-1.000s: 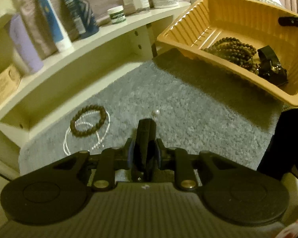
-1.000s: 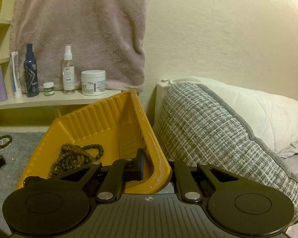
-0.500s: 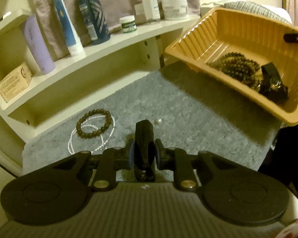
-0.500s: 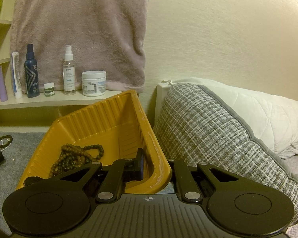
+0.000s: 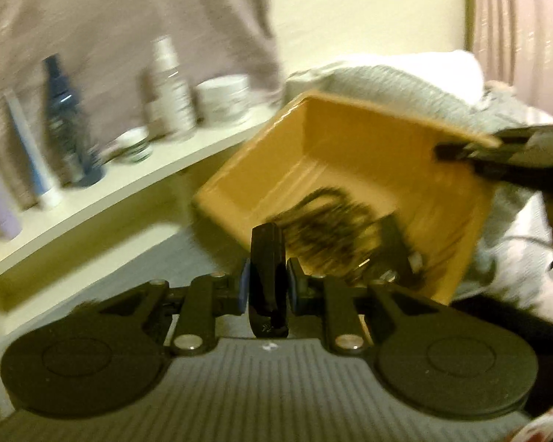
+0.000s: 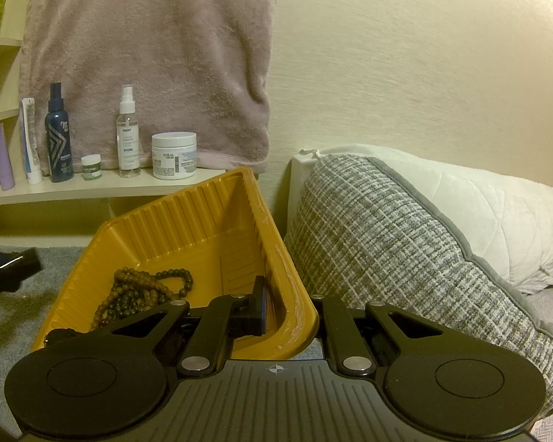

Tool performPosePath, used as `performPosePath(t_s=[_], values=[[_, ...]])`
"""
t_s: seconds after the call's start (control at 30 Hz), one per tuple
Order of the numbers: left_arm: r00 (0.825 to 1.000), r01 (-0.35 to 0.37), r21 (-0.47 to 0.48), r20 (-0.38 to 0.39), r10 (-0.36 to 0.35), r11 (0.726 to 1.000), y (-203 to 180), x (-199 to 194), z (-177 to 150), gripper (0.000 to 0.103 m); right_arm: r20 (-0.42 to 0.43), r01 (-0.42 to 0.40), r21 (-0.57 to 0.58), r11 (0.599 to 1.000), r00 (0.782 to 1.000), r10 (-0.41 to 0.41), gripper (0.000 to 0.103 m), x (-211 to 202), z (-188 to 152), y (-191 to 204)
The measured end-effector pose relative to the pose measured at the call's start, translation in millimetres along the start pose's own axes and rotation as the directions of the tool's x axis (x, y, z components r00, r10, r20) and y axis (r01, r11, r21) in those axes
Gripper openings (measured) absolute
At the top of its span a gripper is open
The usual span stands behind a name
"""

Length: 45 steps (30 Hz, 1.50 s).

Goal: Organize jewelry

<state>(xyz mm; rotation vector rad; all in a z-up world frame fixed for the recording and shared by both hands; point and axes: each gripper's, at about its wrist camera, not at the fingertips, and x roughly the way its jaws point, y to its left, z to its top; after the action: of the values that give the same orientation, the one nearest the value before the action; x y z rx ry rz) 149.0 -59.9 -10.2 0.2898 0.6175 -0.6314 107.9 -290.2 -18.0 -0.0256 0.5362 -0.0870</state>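
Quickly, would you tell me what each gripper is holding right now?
Left gripper: shut on a small black object.
Right gripper: shut on the yellow tray's rim.

Little can be read. In the right wrist view, on the shelf (image 6: 103, 186), the clear spray bottle (image 6: 128, 136) has a white label with small dark print and a blue band, too small to read. The white jar (image 6: 174, 155) near the shelf's right end bears lines of print and a blue strip, likewise unreadable. The dark blue bottle (image 6: 58, 140) shows nested silver chevrons and tiny lettering. The left wrist view is too blurred for any text.
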Motion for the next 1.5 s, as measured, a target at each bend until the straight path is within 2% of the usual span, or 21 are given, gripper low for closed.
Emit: performPosePath(t_s=[0.13,0.33,0.53,0.97,1.03,1.17,1.33,1.5], values=[[0.996,0.083,0.019,0.024,-0.083,0.996,-25.3,6.6,15.1,0.019,0.001,-0.001,0.0,1.0,1.0,0.001,0.01,-0.1,0.6,0.5],[0.988,0.149,0.046,0.033,-0.151,0.988,-54.3,17.2,24.8,0.019,0.001,-0.002,0.003,1.0,1.0,0.002,0.01,-0.1,1.2,0.8],[0.984,0.175,0.074,0.015,-0.176,0.982,-65.5,24.1,23.7,0.019,0.001,-0.005,0.007,1.0,1.0,0.005,0.01,-0.2,1.1,0.2],[0.984,0.179,0.089,0.006,-0.18,0.98,-70.1,28.5,24.4,0.019,0.002,-0.005,0.008,1.0,1.0,0.005,0.01,-0.7,0.4,0.0],[0.987,0.16,0.101,0.013,-0.162,0.982,-69.4,26.0,25.0,0.019,0.002,-0.006,0.01,1.0,1.0,0.005,0.01,-0.7,0.8,-0.5],[0.992,0.116,0.063,0.044,-0.119,0.991,-53.7,14.6,23.9,0.019,0.002,-0.004,0.011,1.0,1.0,0.004,0.01,-0.4,0.6,-0.5],[0.998,0.011,-0.016,0.063,-0.01,1.0,-19.9,-1.6,14.9,0.019,0.002,-0.004,0.011,1.0,1.0,0.004,0.01,-0.5,0.4,0.0],[0.991,-0.123,-0.094,0.049,0.128,0.988,14.4,-19.0,-4.4,0.025,0.002,-0.004,0.01,1.0,1.0,0.004,0.01,-0.5,0.4,0.0]])
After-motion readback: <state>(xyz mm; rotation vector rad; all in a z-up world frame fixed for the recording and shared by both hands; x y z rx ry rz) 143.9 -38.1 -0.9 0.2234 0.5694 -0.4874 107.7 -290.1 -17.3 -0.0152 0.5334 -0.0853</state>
